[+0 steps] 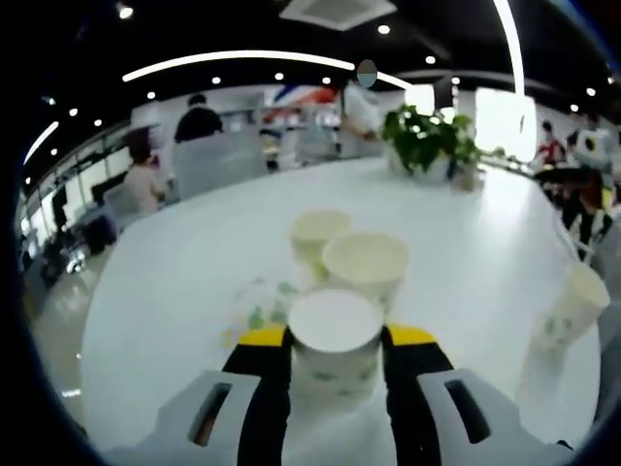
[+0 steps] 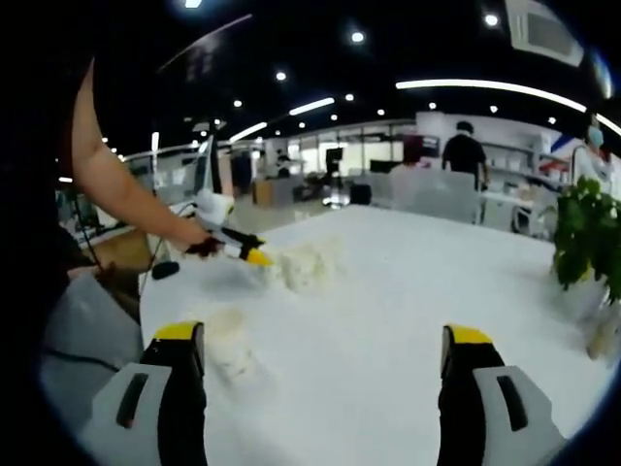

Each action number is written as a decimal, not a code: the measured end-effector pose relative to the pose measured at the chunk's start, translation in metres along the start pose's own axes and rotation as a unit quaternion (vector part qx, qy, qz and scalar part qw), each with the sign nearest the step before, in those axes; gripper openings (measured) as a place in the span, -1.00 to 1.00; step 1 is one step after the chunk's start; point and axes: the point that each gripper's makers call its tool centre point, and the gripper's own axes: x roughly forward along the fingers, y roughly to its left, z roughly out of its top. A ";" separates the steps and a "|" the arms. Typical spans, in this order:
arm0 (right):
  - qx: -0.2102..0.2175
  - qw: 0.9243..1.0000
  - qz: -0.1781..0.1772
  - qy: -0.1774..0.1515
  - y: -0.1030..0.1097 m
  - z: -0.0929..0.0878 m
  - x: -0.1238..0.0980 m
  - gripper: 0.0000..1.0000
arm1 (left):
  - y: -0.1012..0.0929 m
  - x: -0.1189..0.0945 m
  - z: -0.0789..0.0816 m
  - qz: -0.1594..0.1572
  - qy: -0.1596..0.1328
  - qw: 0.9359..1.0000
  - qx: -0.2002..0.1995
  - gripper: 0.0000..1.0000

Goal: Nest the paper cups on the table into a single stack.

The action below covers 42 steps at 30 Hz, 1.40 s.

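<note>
White table — carries all cups. Left gripper: jaws closed against the sides of an upright paper cup. Two more cups stand just beyond it; a separate cup stands far right. Right gripper: jaws spread wide — nothing between them.

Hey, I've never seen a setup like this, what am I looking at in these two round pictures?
A person holds a two-jaw gripper in each hand, and each gripper carries its own fisheye camera looking out along its jaws.

In the left gripper view, the left gripper has its yellow-tipped jaws on either side of a paper cup on a white table. Two more cups stand just behind it, and another cup stands far right. A potted plant sits farther back.

In the right gripper view, the right gripper is open and empty. The person's arm reaches in, holding the left gripper at the cups.
</note>
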 end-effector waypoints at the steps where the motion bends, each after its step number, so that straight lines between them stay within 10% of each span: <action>1: 0.000 1.000 0.000 0.000 0.000 0.000 0.000 1.00 | 0.000 0.000 0.000 -0.001 0.000 1.000 -0.002 -0.31; 42: -0.008 1.000 -0.018 0.002 -0.028 -0.008 0.004 1.00 | 0.028 -0.027 0.037 0.009 -0.007 1.000 0.005 -0.31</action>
